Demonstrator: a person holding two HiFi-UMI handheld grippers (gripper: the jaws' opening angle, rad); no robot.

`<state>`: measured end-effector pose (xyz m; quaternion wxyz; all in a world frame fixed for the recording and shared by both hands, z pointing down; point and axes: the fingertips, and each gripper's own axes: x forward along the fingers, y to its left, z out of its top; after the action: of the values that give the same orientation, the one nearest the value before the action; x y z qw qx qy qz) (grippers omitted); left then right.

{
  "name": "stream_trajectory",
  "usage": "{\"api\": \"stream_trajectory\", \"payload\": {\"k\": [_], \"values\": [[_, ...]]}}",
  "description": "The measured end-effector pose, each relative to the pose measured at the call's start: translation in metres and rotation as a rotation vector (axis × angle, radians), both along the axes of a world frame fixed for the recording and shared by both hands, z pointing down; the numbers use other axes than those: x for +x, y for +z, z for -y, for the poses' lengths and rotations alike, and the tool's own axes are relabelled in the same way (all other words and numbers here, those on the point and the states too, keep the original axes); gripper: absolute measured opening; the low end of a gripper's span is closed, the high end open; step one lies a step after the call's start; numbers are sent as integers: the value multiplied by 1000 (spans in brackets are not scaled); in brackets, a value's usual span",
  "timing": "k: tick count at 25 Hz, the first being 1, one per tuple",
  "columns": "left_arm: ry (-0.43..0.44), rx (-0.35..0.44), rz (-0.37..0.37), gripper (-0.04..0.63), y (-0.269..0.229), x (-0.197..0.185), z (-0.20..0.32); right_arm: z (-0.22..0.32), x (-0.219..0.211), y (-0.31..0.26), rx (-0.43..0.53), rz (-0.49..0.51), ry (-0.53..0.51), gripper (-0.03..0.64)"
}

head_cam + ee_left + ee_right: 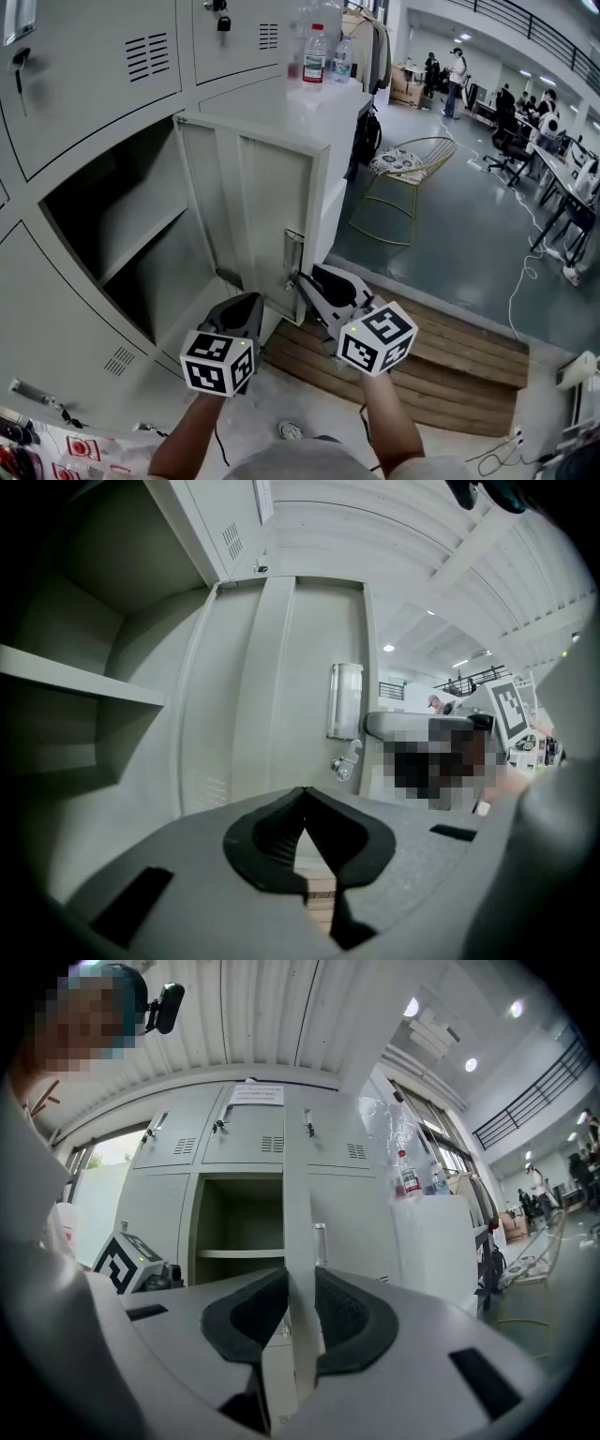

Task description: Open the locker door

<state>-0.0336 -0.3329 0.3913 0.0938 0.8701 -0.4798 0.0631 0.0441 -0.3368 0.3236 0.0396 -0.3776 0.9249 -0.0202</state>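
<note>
The locker door (253, 202) is smooth sheet metal under matt pale grey paint; its latch plate (345, 700) is bright polished metal. The right gripper (300, 1330) has a matt grey plastic shell and black ribbed rubber pads (349, 1321). The platform (422, 361) is bare, rough wooden planks. The floor (450, 234) looks glossy.

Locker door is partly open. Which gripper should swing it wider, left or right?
Right. The right gripper is clamped on the free edge of the door, so it likely just needs to pull. The left gripper is shut on nothing, facing the door's inner side.
</note>
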Motion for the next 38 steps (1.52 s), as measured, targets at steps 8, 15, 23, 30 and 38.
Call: {"api": "stream_trajectory", "payload": {"k": [8,15,23,30,38], "values": [[-1,6,0,6,-2,7,16,21,14,0,-1,12,32,86],[5,3,7,6,1,18,26,39,24,1,3,21,66,86],[-35,5,16,6,2,9,33,63,36,1,-1,43,99,87],[-51,4,17,6,4,5,36,80,41,3,-11,51,133,87],[-55,3,19,6,4,2,39,95,46,3,-21,52,167,92]]}}
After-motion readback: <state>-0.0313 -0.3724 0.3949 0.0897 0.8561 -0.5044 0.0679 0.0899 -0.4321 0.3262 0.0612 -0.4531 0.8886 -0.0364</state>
